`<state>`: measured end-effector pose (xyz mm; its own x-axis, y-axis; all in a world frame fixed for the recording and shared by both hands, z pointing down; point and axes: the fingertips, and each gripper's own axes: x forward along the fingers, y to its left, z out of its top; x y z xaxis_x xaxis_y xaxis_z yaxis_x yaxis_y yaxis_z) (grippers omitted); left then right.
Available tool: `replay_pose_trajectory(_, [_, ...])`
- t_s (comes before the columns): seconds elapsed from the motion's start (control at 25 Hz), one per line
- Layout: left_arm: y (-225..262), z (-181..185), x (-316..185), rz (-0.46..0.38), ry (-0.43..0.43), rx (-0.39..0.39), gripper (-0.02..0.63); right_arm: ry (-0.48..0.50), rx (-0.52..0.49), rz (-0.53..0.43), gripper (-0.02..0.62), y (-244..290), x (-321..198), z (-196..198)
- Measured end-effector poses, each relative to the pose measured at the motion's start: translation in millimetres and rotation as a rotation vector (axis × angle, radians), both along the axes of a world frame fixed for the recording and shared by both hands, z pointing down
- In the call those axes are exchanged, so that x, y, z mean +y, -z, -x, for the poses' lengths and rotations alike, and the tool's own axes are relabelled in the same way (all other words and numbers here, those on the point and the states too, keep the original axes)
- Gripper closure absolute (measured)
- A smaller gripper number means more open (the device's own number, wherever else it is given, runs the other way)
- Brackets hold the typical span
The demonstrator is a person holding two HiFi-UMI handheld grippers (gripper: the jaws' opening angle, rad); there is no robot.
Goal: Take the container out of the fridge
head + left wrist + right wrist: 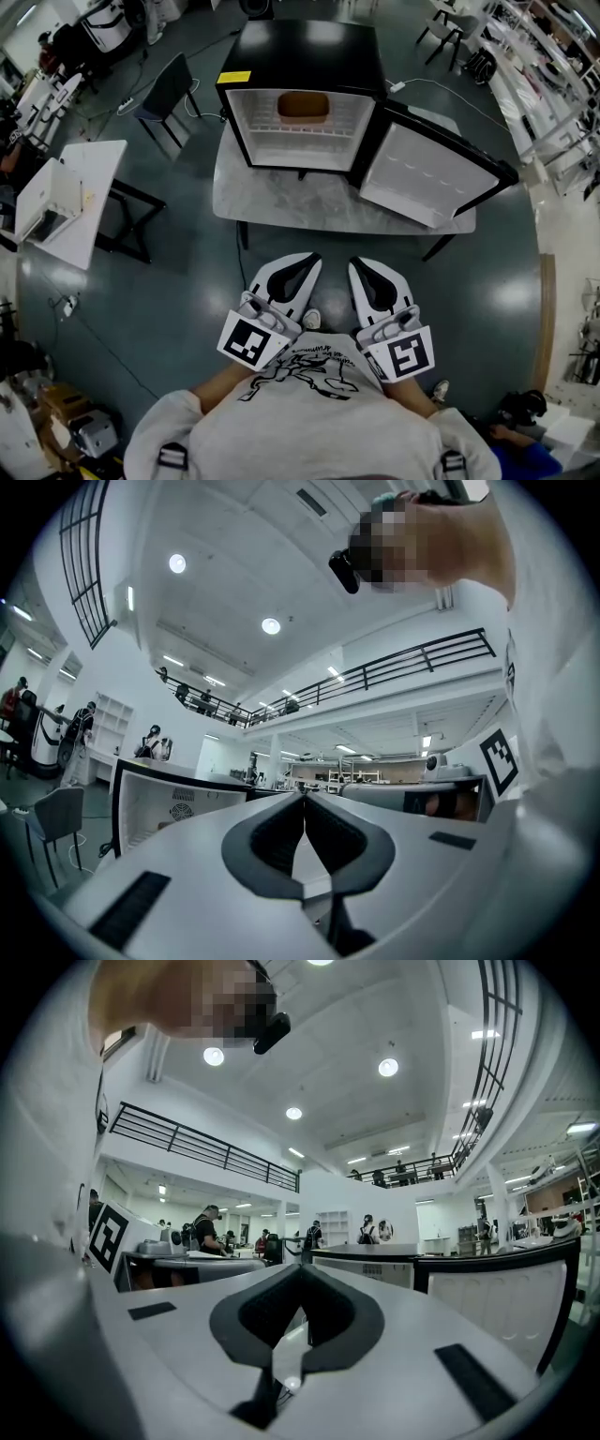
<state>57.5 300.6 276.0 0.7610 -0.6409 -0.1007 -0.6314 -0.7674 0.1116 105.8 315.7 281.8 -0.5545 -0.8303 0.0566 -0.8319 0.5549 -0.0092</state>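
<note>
A brown container (303,105) sits on the upper shelf inside the open black mini fridge (300,56). The fridge door (436,173) is swung wide to the right. Both grippers are held close to my chest, well short of the fridge and pointing toward it. My left gripper (312,257) is shut with nothing between its jaws, and so is my right gripper (357,263). In the left gripper view the closed jaws (304,796) aim up over the fridge's open front (150,803). In the right gripper view the closed jaws (302,1267) sit left of the door (497,1288).
The fridge stands on a pale marble-topped table (281,202) in front of me. A white table (89,197) with an open box is at the left, and a dark chair (169,89) is behind it. Dark floor lies between me and the fridge table.
</note>
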Motion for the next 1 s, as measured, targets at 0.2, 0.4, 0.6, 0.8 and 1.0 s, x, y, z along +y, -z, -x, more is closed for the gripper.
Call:
replay_pose_trajectory(0.2, [-1.2, -16.7, 4.9, 0.008, -0.002, 0.005, 0.589, 0.013, -0.001, 0.005, 0.568, -2.2, 2.8, -12.3])
replay_pose_trajectory(0.4, [-4.4, -20.9, 4.2, 0.005, 0.009, -0.014, 0.589, 0.025, -0.002, 0.010, 0.568, -5.7, 2.7, -18.1])
replay_pose_trajectory(0.6, [-3.6, -23.2, -1.7, 0.004, 0.015, -0.004, 0.589, 0.028, -0.006, 0.009, 0.568, -6.9, -4.2, -20.5])
replay_pose_trajectory(0.8, [-5.0, -18.9, -12.5, -0.015, 0.025, 0.005, 0.589, 0.034, -0.002, 0.011, 0.568, -10.6, -16.5, -16.7])
replay_pose_trajectory(1.0, [-9.2, -7.4, -31.2, 0.001, 0.044, -0.009, 0.589, 0.043, 0.003, 0.013, 0.568, -10.3, -34.5, -6.3])
